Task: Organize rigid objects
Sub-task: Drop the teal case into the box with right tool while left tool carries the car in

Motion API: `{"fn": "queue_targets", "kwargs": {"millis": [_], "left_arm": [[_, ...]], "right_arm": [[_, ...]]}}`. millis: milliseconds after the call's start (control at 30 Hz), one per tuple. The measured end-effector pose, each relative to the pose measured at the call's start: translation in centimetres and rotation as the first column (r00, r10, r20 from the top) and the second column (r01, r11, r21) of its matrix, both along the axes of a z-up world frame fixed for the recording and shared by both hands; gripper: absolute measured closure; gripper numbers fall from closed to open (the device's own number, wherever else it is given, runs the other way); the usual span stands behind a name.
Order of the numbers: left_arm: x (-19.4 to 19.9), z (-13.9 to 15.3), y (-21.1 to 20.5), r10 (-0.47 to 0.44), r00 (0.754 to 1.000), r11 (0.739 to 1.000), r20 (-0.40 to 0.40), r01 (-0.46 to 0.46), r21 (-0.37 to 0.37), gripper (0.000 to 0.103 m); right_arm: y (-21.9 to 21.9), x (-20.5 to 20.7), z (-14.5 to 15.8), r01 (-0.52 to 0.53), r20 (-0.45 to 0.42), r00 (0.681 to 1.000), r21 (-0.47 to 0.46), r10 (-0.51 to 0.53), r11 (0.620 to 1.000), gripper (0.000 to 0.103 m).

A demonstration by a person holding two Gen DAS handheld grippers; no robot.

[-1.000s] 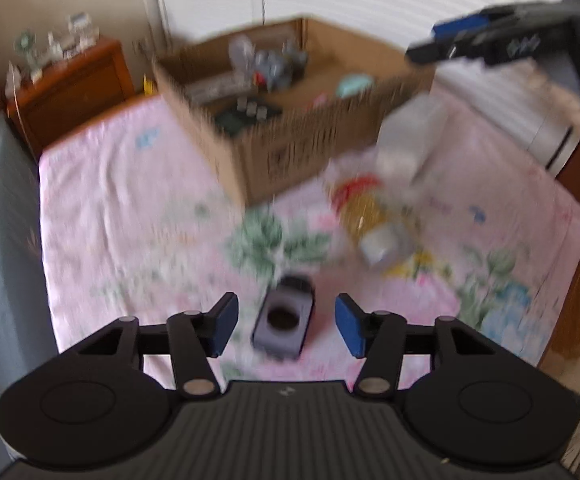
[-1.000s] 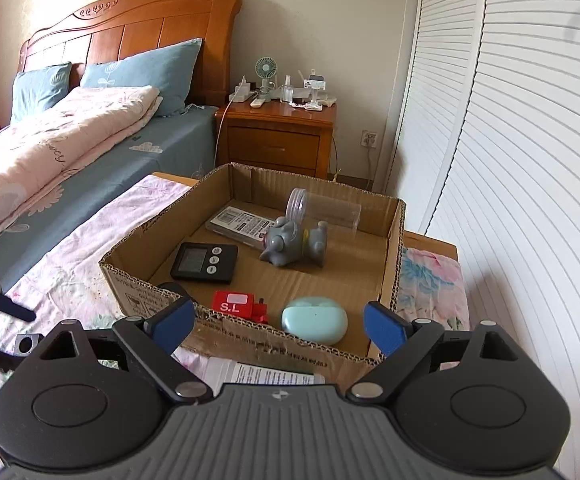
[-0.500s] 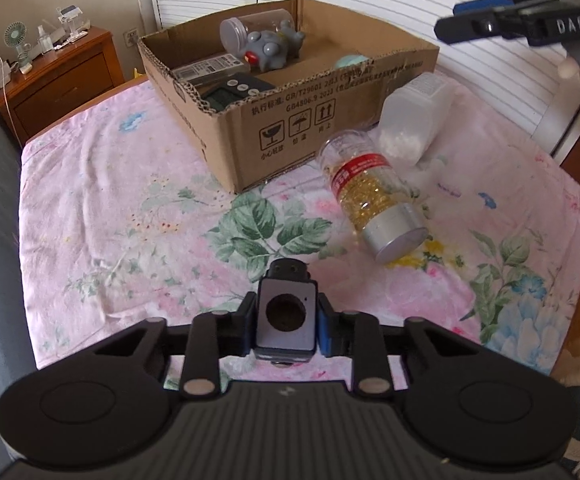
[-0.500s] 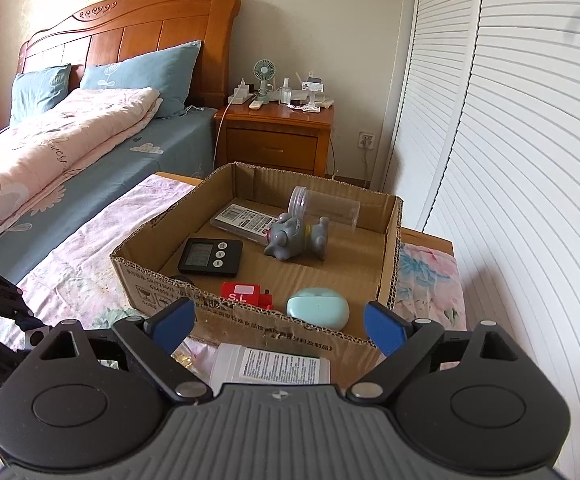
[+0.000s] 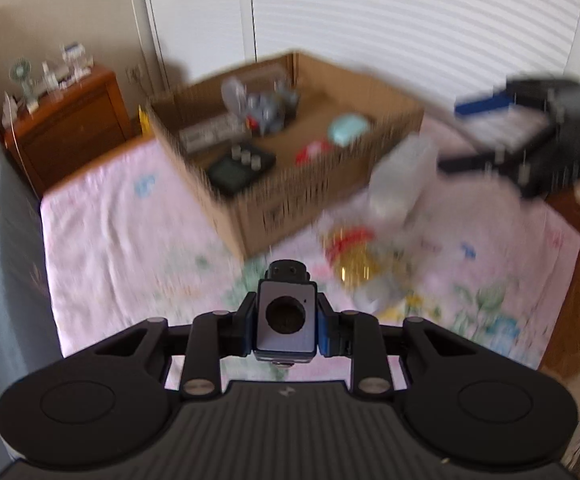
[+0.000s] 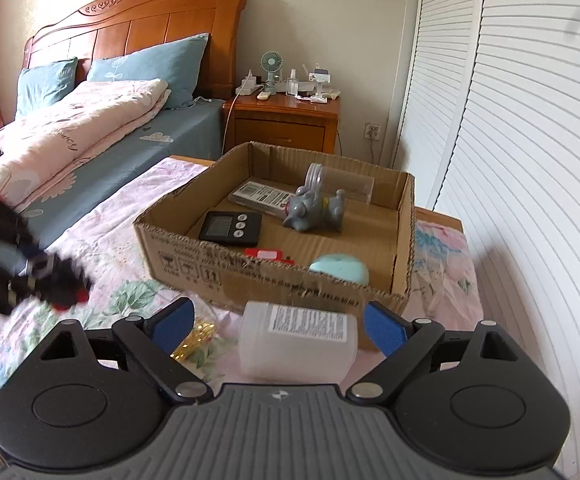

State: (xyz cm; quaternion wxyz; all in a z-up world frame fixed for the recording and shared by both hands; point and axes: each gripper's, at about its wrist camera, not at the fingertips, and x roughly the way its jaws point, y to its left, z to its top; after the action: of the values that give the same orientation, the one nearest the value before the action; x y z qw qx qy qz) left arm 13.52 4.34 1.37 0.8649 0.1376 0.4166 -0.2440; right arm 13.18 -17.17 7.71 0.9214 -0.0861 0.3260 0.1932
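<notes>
My left gripper [image 5: 286,326] is shut on a small grey block with a round hole [image 5: 286,318], held above the flowered cloth [image 5: 122,240]; it also shows, blurred, at the left of the right wrist view. My right gripper [image 6: 278,322] stands open with a white plastic bottle [image 6: 298,340] lying between its fingers, the pads apart from it. Just beyond is the cardboard box [image 6: 274,276], holding a black timer [image 6: 230,226], a grey elephant toy [image 6: 314,210], a clear jar [image 6: 342,186] and a mint case [image 6: 340,270]. A jar of yellow capsules [image 5: 354,264] lies beside the bottle.
A bed with a pink quilt [image 6: 70,136] runs along the left. A wooden nightstand [image 6: 286,120] with a small fan stands behind the box. White louvred doors [image 6: 510,160] close off the right side. The table's edge [image 5: 562,272] drops away at the right.
My left gripper closed on the grey block and lifted it off the cloth. My right gripper drew back and down, so the white bottle now lies between its open fingers.
</notes>
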Motion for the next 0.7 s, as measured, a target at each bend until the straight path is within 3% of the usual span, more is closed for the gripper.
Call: {"fn": "queue_targets", "kwargs": {"millis": [267,600,633,700], "left_arm": [[5.0,3.8,-3.4,-0.015,0.993,1.000,0.114,0.017,-0.019,0.076],[10.0,0.5,-6.2,0.035,0.997,0.999,0.070,-0.033,-0.027,0.076],[10.0,0.3,-6.1,0.051,0.996,0.998,0.073,-0.049,-0.030,0.069],[9.6,0.2,-6.0,0.070,0.995,0.997,0.075,-0.068,-0.026,0.034]], "right_arm": [[0.2,-0.4,-0.5,-0.007,-0.016,1.000,0.027,0.007,1.000,0.009],[-0.2,-1.4,-0.4,0.010,-0.017,1.000,0.051,-0.009,0.999,0.009],[-0.2,-1.5,-0.5,0.012,-0.018,1.000,0.049,-0.011,0.999,0.008],[-0.2,-1.6,-0.6,0.019,-0.017,1.000,0.043,-0.019,0.999,0.006]]}}
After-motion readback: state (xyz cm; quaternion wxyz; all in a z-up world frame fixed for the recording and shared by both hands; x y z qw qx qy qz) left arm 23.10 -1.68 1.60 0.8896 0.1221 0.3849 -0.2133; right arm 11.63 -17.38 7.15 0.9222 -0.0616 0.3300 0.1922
